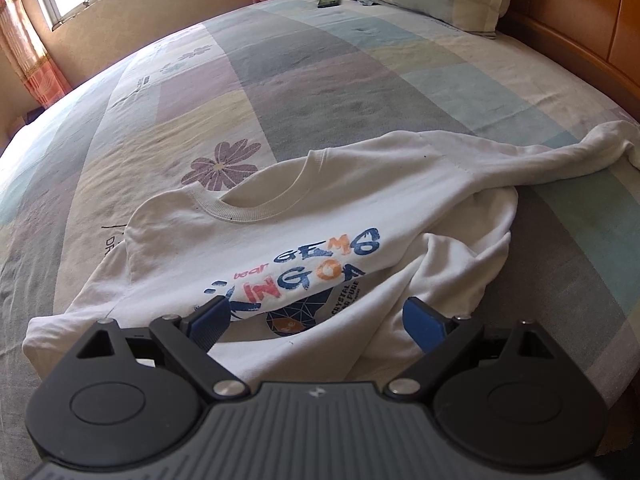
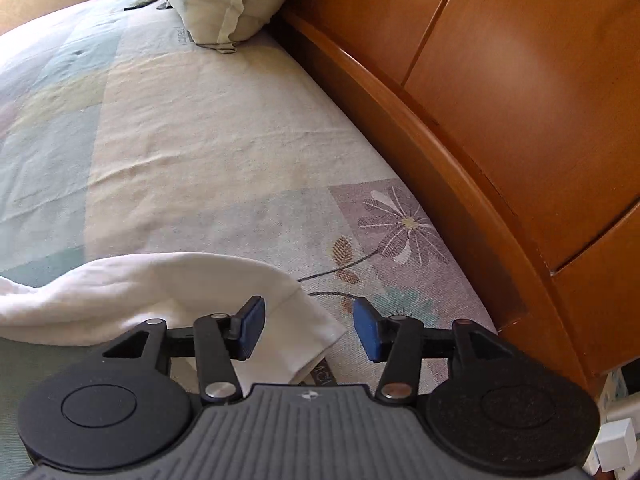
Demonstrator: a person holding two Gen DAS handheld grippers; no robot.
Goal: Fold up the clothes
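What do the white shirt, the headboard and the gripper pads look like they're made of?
White shirt: soft cotton-like knit, matte, judging by the ribbed collar and limp wrinkles.
Headboard: wood or wood veneer, orange-brown, with a glossy varnish that reflects light.
Pads on the left gripper: probably blue rubber or soft plastic, matte, with fine ribbing visible.

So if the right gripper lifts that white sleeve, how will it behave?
Probably floppy: the sleeve already lies in soft folds on the bedsheet. Likely light, and it may drag the rumpled shirt along.
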